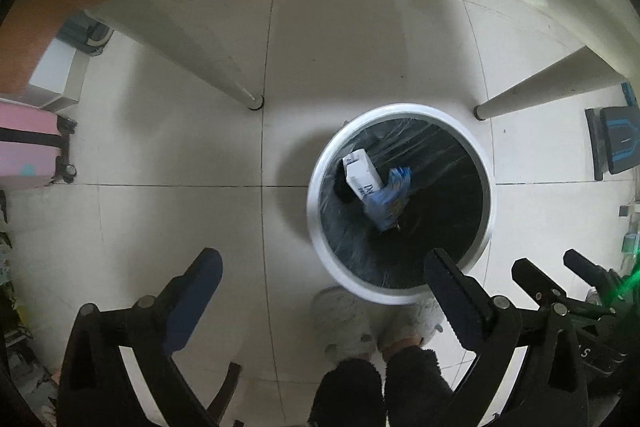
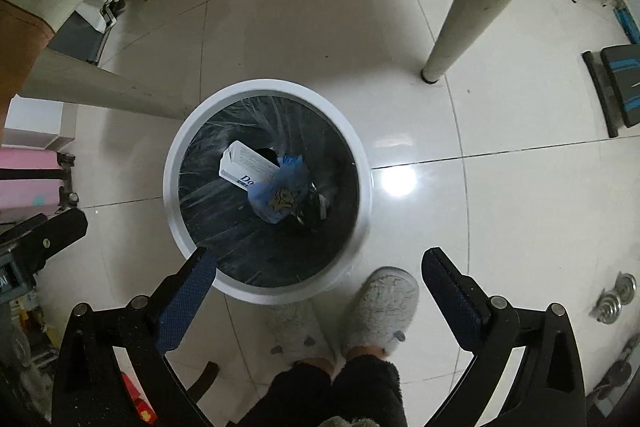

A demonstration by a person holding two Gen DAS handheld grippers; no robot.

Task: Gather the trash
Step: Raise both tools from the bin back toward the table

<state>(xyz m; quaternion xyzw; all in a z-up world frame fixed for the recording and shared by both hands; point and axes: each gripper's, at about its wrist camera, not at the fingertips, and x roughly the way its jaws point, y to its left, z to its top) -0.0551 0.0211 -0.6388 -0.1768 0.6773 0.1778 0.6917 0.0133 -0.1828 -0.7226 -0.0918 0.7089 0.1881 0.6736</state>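
A round white trash bin with a black liner stands on the tiled floor. Inside lie a white carton and a crumpled blue wrapper. My left gripper is open and empty above the bin's near left side. My right gripper is open and empty above the bin's near edge. The right gripper's fingers also show in the left wrist view at the lower right.
White table legs stand beyond the bin. A pink suitcase is at the left. The person's grey slippers are just before the bin. A black and blue bench is at the right.
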